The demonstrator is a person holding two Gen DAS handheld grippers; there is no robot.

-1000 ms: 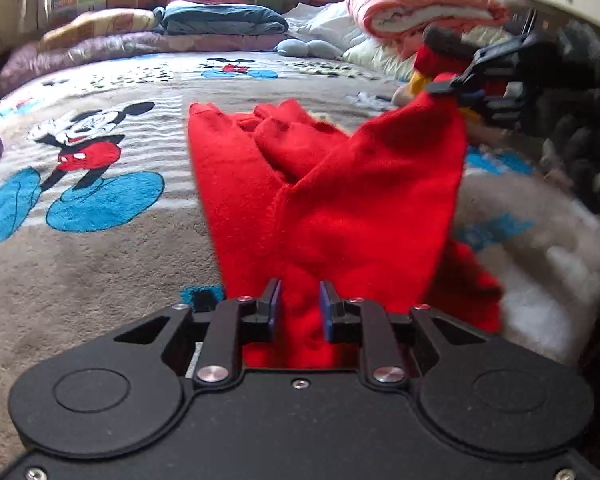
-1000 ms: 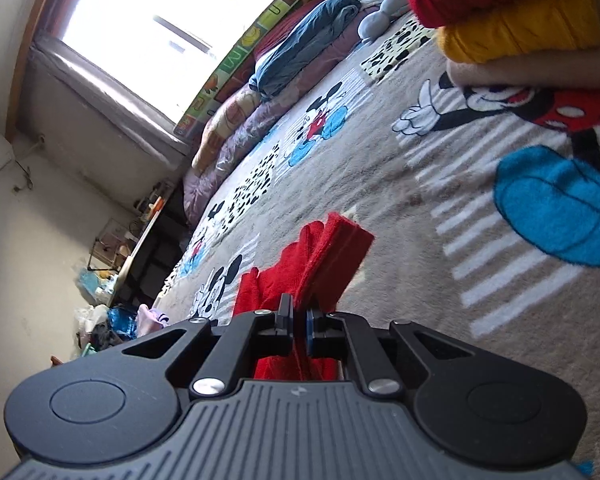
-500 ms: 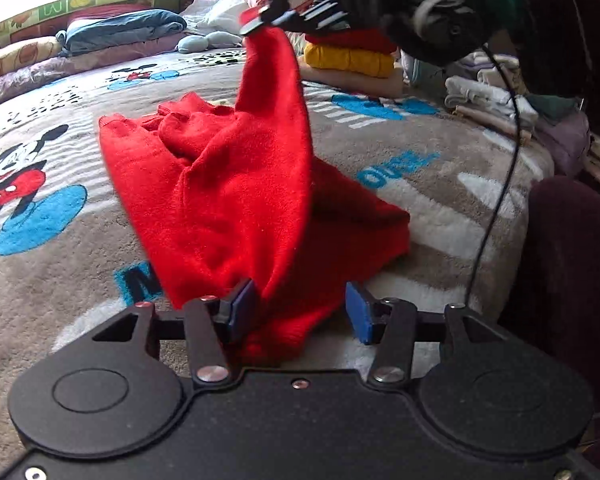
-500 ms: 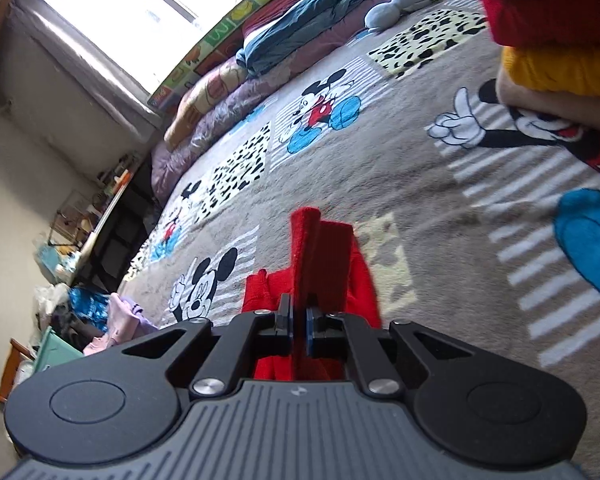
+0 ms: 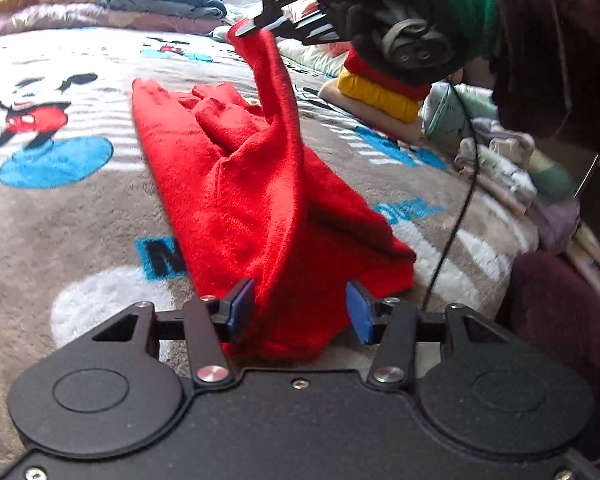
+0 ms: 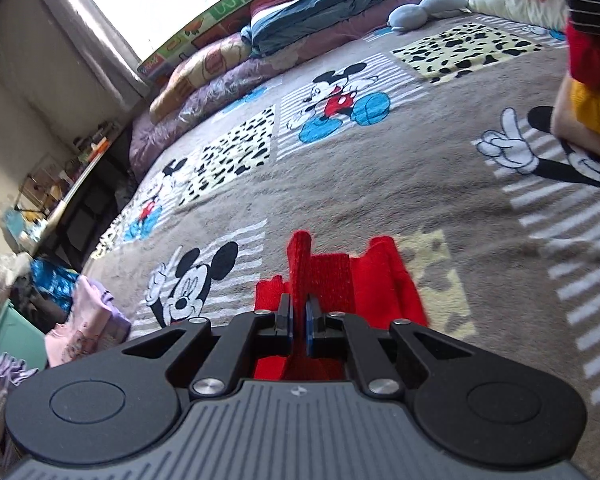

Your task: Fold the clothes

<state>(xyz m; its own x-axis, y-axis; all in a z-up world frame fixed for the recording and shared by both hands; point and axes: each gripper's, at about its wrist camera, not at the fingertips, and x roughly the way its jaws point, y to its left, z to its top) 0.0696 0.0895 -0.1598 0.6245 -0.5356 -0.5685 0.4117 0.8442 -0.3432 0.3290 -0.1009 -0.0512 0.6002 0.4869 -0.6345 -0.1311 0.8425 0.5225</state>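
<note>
A red garment (image 5: 236,184) lies bunched on the cartoon-print bed blanket (image 5: 60,216). My left gripper (image 5: 298,310) stands open at the garment's near edge, with red cloth lying between its blue pads (image 5: 240,308) but not clamped. My right gripper (image 5: 256,28), held by a black-gloved hand (image 5: 392,28), is shut on a corner of the garment and lifts it above the bed. In the right wrist view the right gripper (image 6: 298,320) pinches a ribbed red edge (image 6: 320,276), and the rest of the garment hangs below it.
A stack of folded clothes (image 5: 380,88), red over yellow over beige, sits on the bed at the right. Loose laundry (image 5: 500,160) lies past the bed's right edge. Pillows and quilts (image 6: 308,20) line the far side under the window. A cable (image 5: 456,208) hangs from the right hand.
My left gripper let go of the garment's near edge and opened wide. The right gripper lifted its corner higher and carried it leftward across the garment.
</note>
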